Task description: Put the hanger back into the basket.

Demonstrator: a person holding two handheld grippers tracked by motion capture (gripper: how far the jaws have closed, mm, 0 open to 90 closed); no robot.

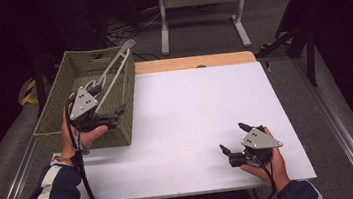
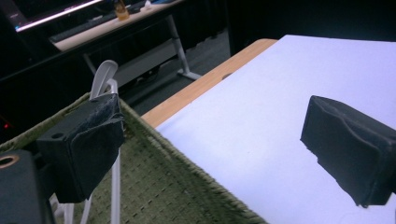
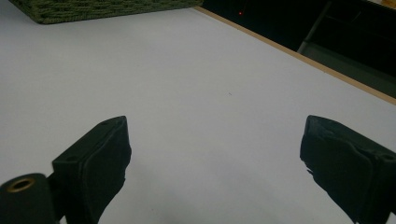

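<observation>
Overhead, white table [image 1: 192, 123], dark room.

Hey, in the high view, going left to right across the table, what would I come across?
Green woven basket, with the left gripper over it and metal tongs leaning inside → bare white table top → right gripper, jaws open, resting on the table.

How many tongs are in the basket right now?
1. The tongs lie slanted in the basket, handle end poking over its far right corner, by the open left gripper. More could hide below the rim.
</observation>
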